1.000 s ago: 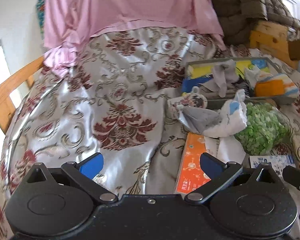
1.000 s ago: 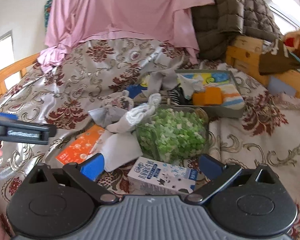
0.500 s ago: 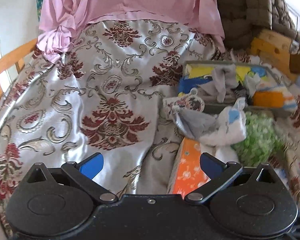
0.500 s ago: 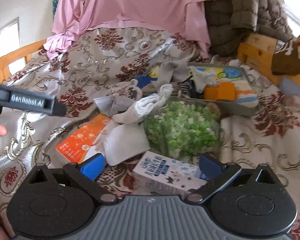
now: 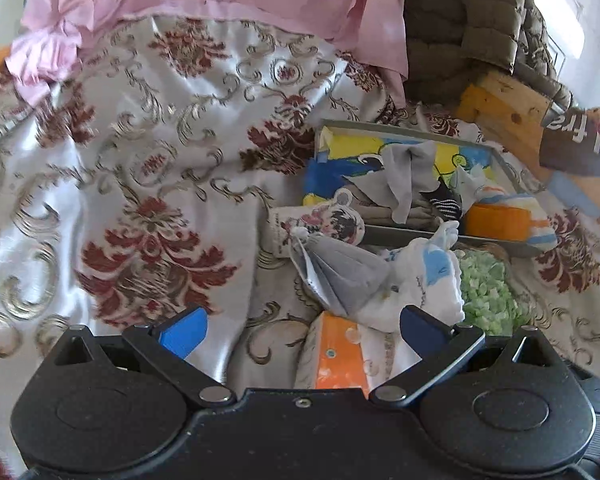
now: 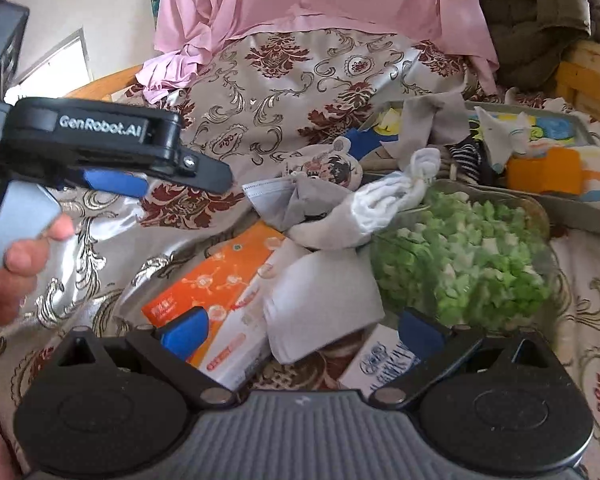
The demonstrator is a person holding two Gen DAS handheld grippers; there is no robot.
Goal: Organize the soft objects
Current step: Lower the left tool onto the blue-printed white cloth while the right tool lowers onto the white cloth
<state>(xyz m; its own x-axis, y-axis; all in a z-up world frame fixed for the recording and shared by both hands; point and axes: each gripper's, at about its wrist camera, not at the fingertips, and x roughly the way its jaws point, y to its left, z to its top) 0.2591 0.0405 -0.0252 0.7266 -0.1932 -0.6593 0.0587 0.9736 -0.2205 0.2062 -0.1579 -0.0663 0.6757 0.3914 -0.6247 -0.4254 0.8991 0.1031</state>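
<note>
A: Start at the grippers. How do they stand?

B: The left gripper (image 5: 302,326) is spread wide and holds nothing; the right gripper (image 6: 302,330) is just as wide and empty. Seen from the right wrist, the left gripper hangs up to the left of the sock pile, and a hand (image 6: 18,264) grips its handle.

A: And the landmark?

B: The grey tray (image 5: 416,236) on the patterned bedspread (image 5: 140,184). Some socks already lie inside it with folded cloths.

A: What is left outside?

B: Right against the tray's near wall lies a loose pile: a cartoon-print sock (image 5: 320,222), a grey sock (image 5: 340,272) and a white sock (image 5: 420,288), overlapping. Nearer than those is an orange box (image 5: 336,354). A bag of green bits (image 6: 460,256) sits in front of the tray too, with a small carton (image 6: 388,360) nearest the right gripper.

A: So the step?

B: I judge it is reaching for one sock of the pile. Best to come down over a raised fold, the white sock's knot perhaps, keep the fingers clear of the box and bag, and pinch only one layer, since they overlap and a neighbour could drag along.
</note>
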